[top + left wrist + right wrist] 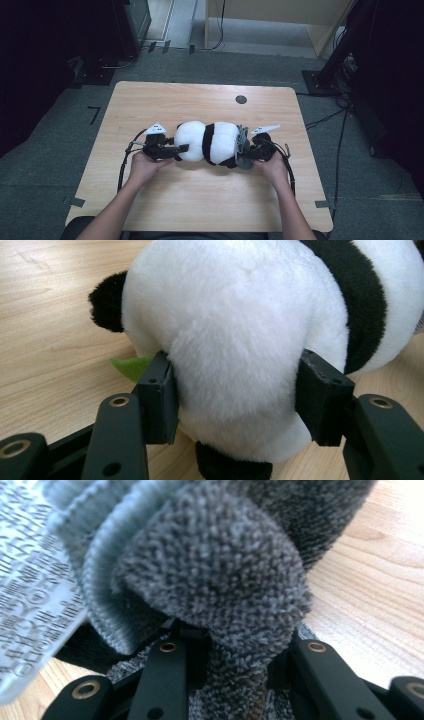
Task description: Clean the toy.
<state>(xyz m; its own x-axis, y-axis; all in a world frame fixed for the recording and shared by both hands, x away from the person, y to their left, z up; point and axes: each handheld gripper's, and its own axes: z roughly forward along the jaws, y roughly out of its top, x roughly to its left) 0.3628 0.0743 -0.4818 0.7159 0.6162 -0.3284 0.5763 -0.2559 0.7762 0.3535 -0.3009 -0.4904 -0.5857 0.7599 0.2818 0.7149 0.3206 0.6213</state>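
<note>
A black-and-white panda plush (207, 142) lies on its side across the middle of the wooden table (165, 100). My left gripper (182, 148) comes in from the left and is shut on its white rounded end (235, 330), one pad pressing into the fur on each side. A small green leaf (130, 367) pokes out beside the left pad. At the plush's right end sits a grey knitted piece (243, 145). My right gripper (248, 156) is shut on a fold of this grey knit (215, 565), its jaws (235, 652) close together around the fabric. A white printed label (35, 590) hangs at the left.
A small black round cap (241, 99) sits in the tabletop toward the far edge. Black cables trail from both grippers over the front of the table. Dark equipment stands on the floor at both sides, and a wooden unit (280, 15) stands at the back.
</note>
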